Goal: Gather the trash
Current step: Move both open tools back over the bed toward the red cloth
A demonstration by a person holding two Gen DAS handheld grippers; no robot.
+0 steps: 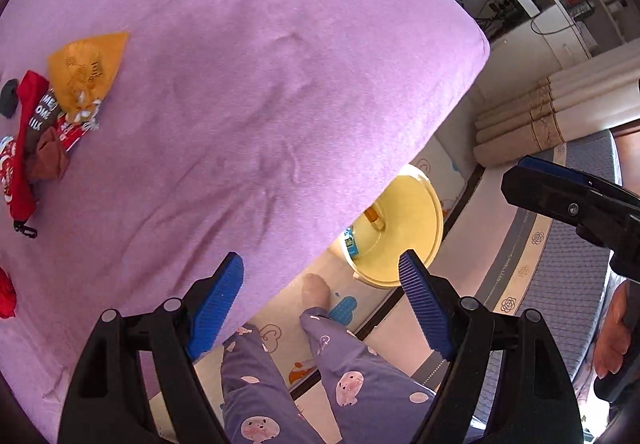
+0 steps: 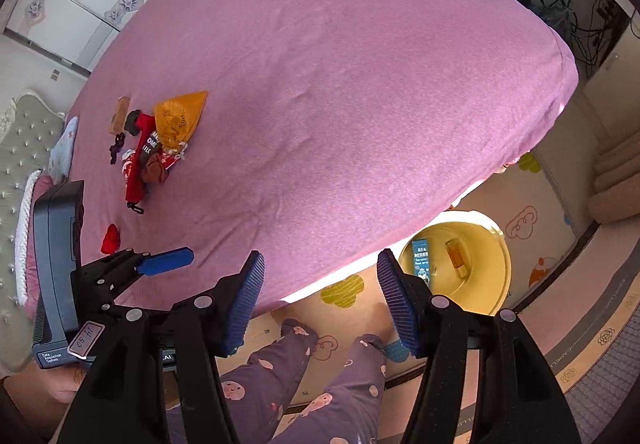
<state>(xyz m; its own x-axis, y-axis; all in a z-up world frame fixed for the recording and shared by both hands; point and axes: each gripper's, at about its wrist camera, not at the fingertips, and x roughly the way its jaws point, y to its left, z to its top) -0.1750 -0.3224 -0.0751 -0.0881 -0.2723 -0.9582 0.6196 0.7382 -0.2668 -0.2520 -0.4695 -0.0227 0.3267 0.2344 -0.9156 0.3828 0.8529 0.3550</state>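
A pile of trash lies on the pink bed: an orange wrapper, a red wrapper, a brown crumpled piece and a small red scrap. A yellow bin stands on the floor past the bed's corner, with a blue packet and an orange item inside. My left gripper is open and empty above the bed's edge. My right gripper is open and empty above the bed's edge, near the bin.
The pink bed sheet fills most of both views. The person's legs in purple pyjamas stand on a patterned floor mat. Rolled mats lie by the wall. A tufted headboard is at the left.
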